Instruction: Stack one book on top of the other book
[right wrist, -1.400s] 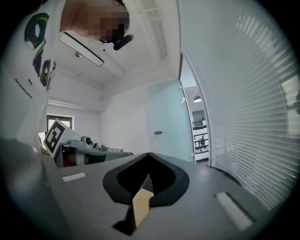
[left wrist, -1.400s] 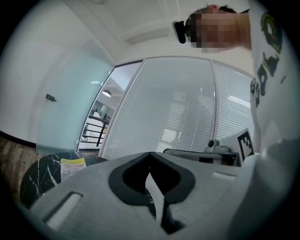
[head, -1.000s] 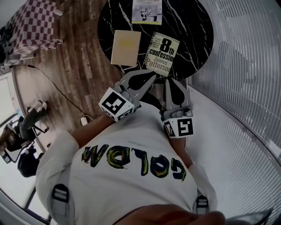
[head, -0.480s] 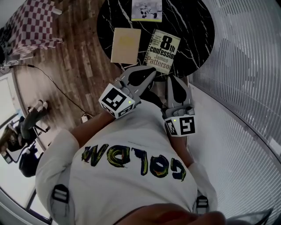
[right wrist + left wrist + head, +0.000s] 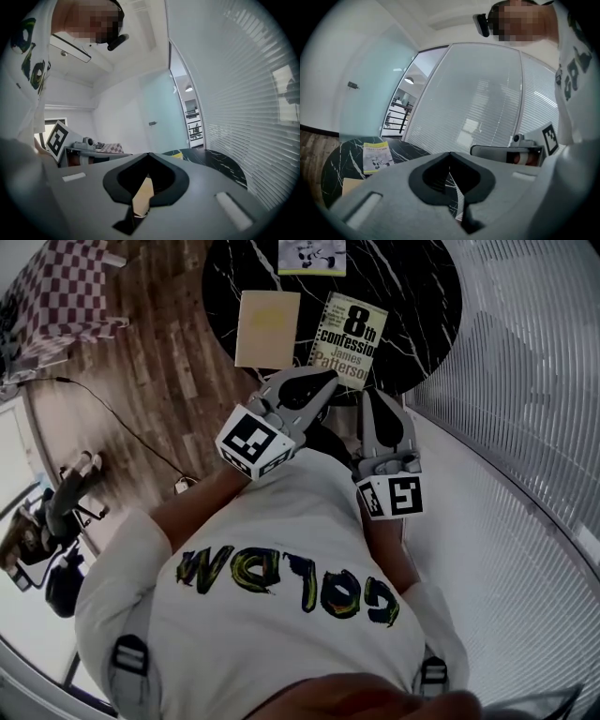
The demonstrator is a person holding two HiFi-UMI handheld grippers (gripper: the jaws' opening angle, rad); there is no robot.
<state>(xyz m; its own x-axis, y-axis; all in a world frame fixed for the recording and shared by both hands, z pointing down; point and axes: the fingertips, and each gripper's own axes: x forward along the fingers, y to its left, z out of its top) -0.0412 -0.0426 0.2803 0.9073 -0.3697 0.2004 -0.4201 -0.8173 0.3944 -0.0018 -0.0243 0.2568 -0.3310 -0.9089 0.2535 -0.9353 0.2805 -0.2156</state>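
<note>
1. Not much has changed in the last second. The left tool and the right tool have stayed near the person's chest. Both are still squeezed tight with nothing in them
2. The head view has slid a bit toward 12 o'clock. The little book at the far side of the black counter is now cut off more by the top edge. The books have not moved on the counter
3. I think this means the stacking has not started yet. No book has been touched or lifted
4. The tan book lies flat at 11 o'clock from the left tool. The book with big letters lies just beside it, at its 3 o'clock, with a thin gap between them. Both sit near the counter's 6 o'clock rim, just past the tool tips
5. Only the head view shows all three books and both tools at once. The left tool view shows the little book's yellow cover at 9 o'clock, with the right tool at 3 o'clock. The right tool view shows a bit of the tan book through the hole behind its closed tips
</note>
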